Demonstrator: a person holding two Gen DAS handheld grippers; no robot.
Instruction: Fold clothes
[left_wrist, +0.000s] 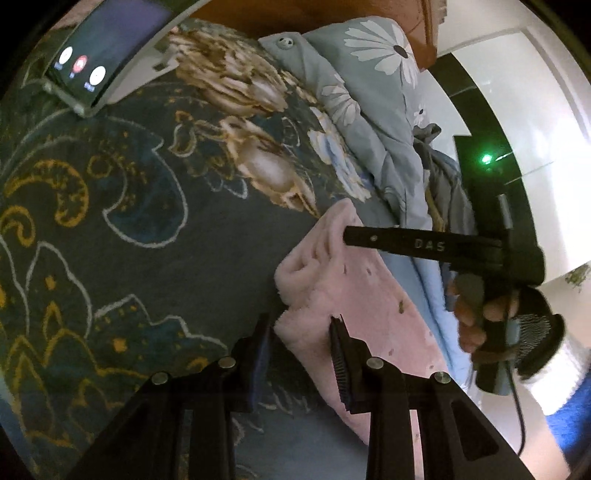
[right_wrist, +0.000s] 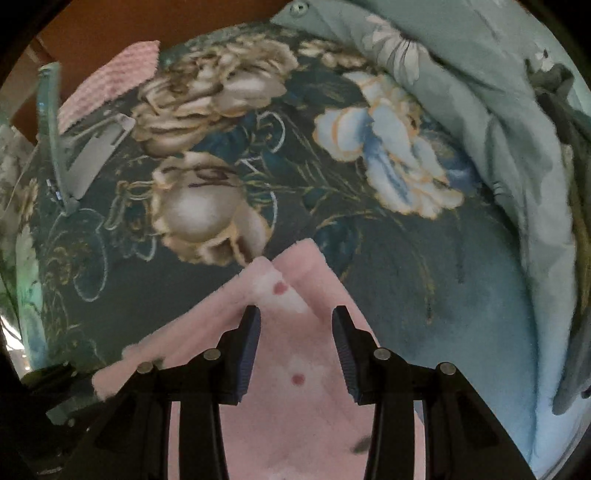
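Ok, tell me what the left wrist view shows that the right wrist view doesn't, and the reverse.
Only the left wrist view shows the phone's lit screen, the right gripper from outside with the hand holding it, and a green light. Only the right wrist view shows a pink waffle-textured cloth at the far edge. Both show the pink fleece garment on the dark floral blanket, and the daisy-print quilt.

Before you: dark floral bedspread (left_wrist: 140, 206) w/ tan & blue blooms; a phone (left_wrist: 92, 55) on a grey stand (left_wrist: 147, 51), screen lit, at its far edge; a grey-blue daisy-print quilt (left_wrist: 373, 110) bunched alongside; wooden headboard (right_wrist: 110, 29) behind.
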